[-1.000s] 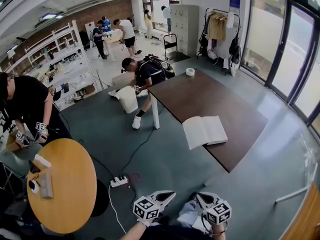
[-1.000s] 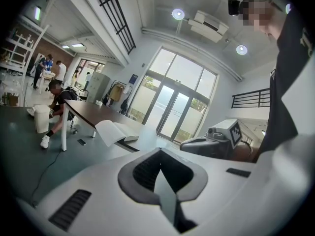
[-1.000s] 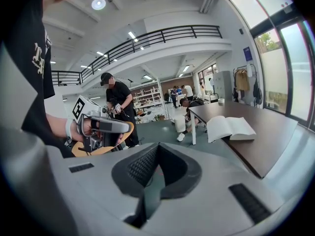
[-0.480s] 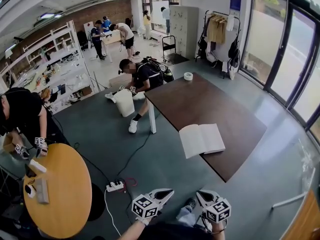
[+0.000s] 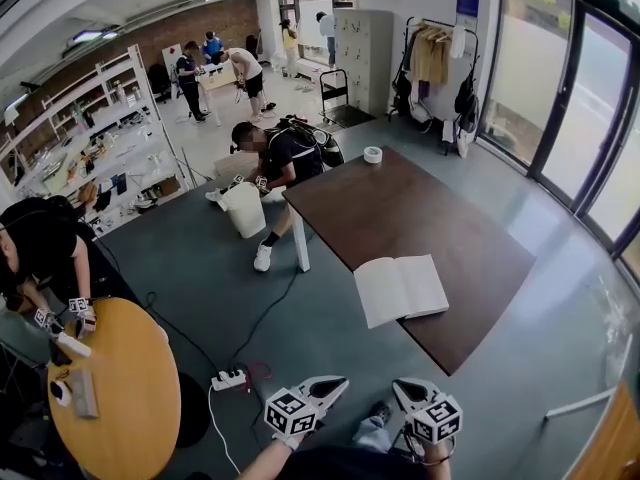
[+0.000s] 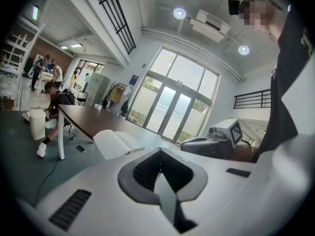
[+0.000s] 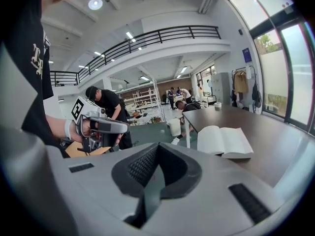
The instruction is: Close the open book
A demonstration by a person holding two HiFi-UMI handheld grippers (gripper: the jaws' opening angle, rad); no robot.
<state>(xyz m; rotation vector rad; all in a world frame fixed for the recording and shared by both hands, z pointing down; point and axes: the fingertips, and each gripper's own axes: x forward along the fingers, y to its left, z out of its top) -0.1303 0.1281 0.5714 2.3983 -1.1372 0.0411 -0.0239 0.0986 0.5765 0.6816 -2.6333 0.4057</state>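
At the bottom of the head view, the left gripper [image 5: 325, 393] and right gripper [image 5: 405, 393] are held low and side by side, tips pointing forward. The jaws of each are pressed together on nothing. Ahead across the floor [image 5: 320, 338], well apart from both, the open book [image 5: 400, 288] lies flat at the near edge of the tabletop [image 5: 420, 208]. Its pages spread left to right and its spine runs away from the person. The right gripper is judged slightly nearer.

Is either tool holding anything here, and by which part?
Nothing. The left tool and right tool are shut and empty; the book lies open on the table.
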